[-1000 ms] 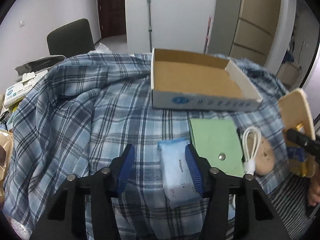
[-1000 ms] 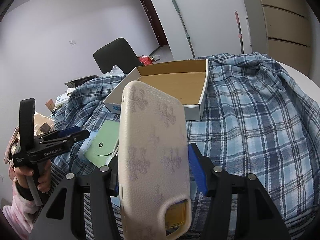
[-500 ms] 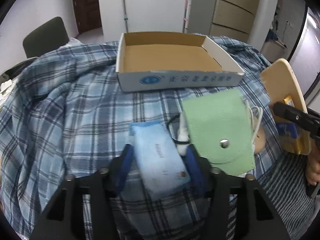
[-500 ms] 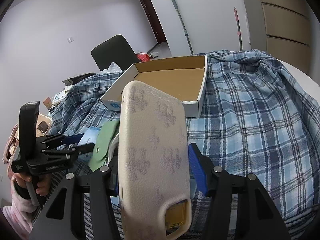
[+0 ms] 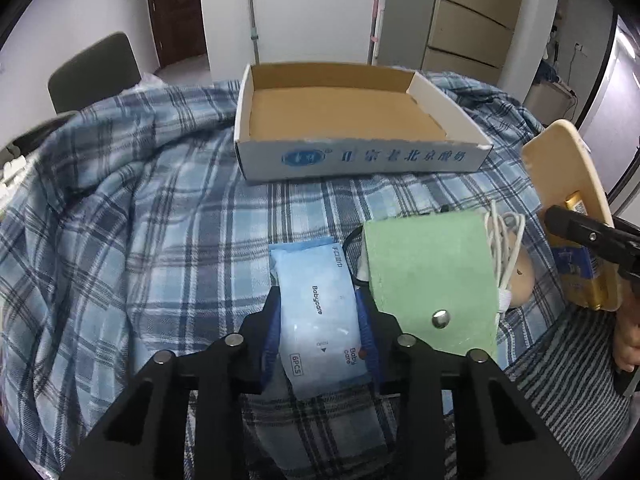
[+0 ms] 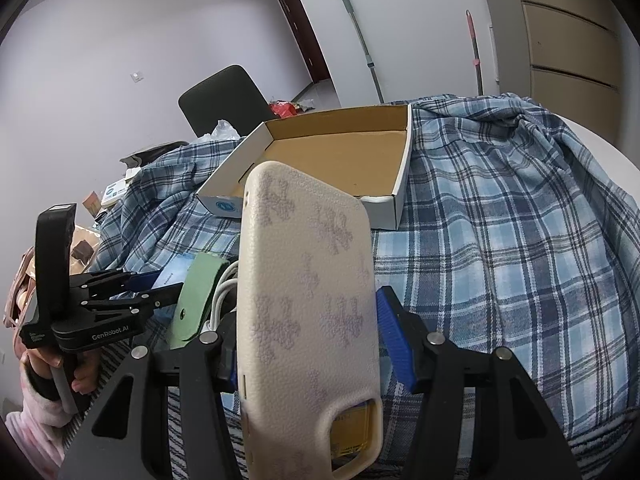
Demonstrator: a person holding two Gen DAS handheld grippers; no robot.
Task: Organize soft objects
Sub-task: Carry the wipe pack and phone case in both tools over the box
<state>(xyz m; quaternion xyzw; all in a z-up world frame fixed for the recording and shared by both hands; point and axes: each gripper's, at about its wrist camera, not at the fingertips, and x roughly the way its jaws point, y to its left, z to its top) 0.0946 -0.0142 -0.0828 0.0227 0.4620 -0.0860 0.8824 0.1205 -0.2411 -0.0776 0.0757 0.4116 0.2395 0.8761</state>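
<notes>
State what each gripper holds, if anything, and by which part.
Left gripper holds the wipes pack by its long sides, near its lower end. Right gripper holds the phone case across its side edges, around mid-length.

in front of me an open cardboard box point(image 5: 348, 120) sits on the blue plaid cloth point(image 5: 140, 216), at its far middle. nearer than the box, a pale blue baby-wipes pack point(image 5: 320, 312) lies between the fingers of my left gripper point(image 5: 318, 332). just right of the pack lies a green felt pouch point(image 5: 434, 276), and a coiled white cable point(image 5: 506, 248) lies along the pouch's right edge. further right, my right gripper point(image 6: 308, 344) holds a cream phone case point(image 6: 308, 312) upright, above the cloth.
</notes>
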